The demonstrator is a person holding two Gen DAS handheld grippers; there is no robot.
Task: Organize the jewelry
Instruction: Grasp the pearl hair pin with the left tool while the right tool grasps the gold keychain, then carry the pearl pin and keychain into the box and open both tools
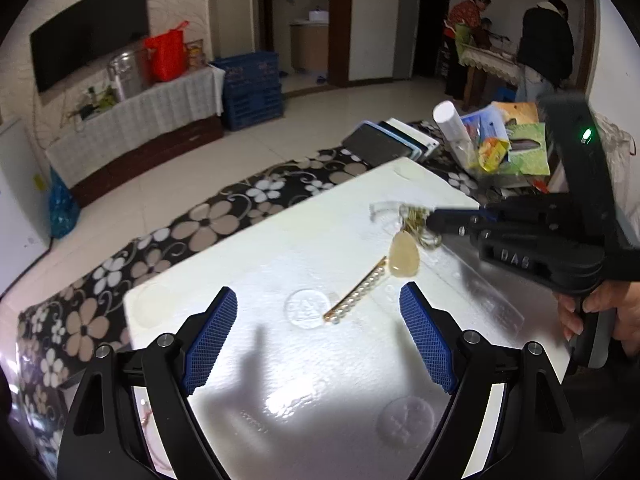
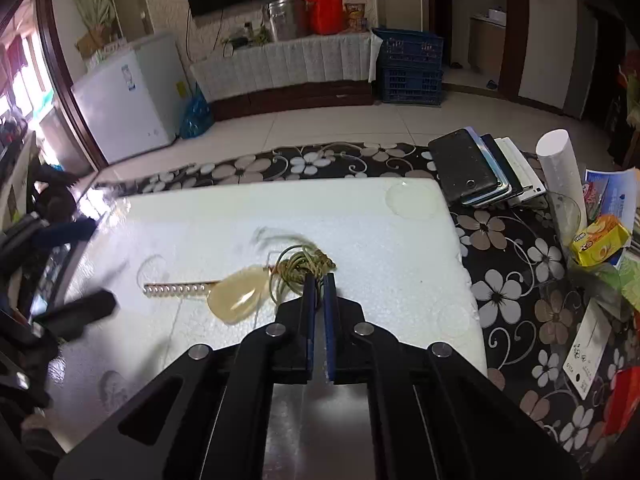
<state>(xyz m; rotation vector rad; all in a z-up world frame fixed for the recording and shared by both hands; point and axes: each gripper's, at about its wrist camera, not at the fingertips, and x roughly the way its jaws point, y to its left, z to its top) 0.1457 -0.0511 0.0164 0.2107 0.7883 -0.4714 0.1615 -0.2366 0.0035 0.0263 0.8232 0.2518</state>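
A pale yellow teardrop pendant (image 1: 405, 257) on an olive cord (image 1: 418, 222) hangs at the white foam board (image 1: 280, 248). My right gripper (image 1: 430, 220) is shut on the bunched cord (image 2: 304, 266), with the pendant (image 2: 238, 296) beside its tips. A gold hair clip lined with pearls (image 1: 356, 296) lies flat on the board, its far end by the pendant; it also shows in the right wrist view (image 2: 180, 289). My left gripper (image 1: 318, 312) is open and empty, just short of the clip's near end.
The foam board (image 2: 360, 220) lies on a black flowered tablecloth (image 2: 520, 280). A stack of phones (image 2: 476, 172), a white cylinder (image 2: 560, 176), a yellow box (image 2: 600, 240) and papers crowd the far right of the table. Two people stand in the back room.
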